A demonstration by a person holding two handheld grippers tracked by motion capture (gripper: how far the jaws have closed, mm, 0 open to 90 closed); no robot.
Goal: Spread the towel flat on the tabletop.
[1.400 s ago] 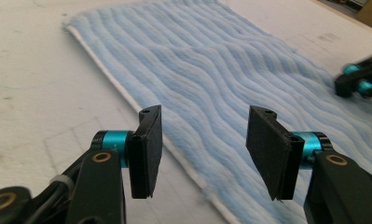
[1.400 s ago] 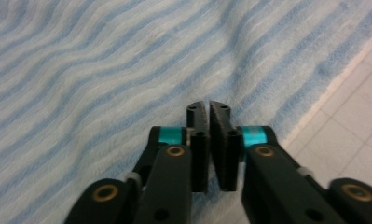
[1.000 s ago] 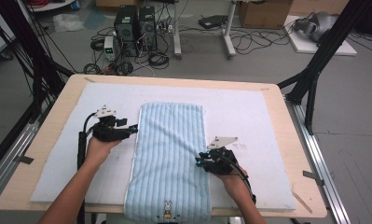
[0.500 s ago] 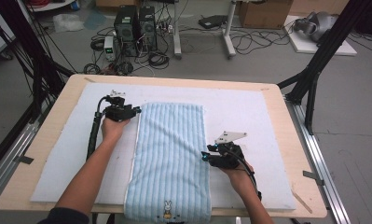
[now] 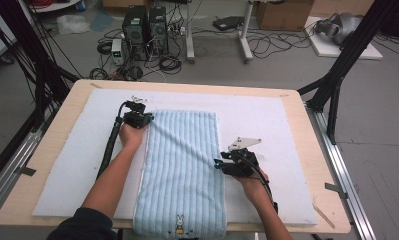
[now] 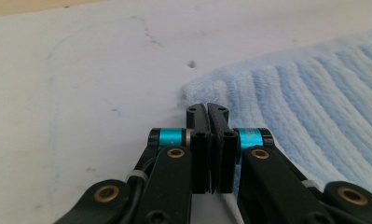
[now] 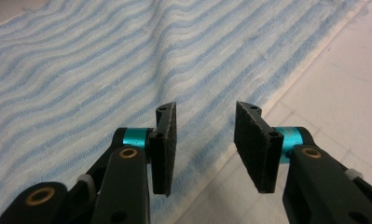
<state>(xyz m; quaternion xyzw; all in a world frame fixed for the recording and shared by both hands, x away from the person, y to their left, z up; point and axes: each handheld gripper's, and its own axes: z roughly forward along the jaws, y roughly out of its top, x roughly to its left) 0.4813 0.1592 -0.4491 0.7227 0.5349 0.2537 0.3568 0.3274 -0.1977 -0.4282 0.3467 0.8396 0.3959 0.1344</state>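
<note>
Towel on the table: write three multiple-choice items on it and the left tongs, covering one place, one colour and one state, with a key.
1. Where on the towel is the rabbit emblem?
A. near edge, by the person
B. far edge
C. middle

2. What colour is the towel?
A. red
B. light blue stripes
C. green

3. How do the left tongs stand?
A. wide open
B. shut
C. holding a cup

Key:
1 A: the high view shows it at the edge nearest the person.
2 B: pale blue ribs show in all views.
3 B: the jaws meet at the towel's far corner, having just been closing; whether cloth is pinched cannot be told.
</note>
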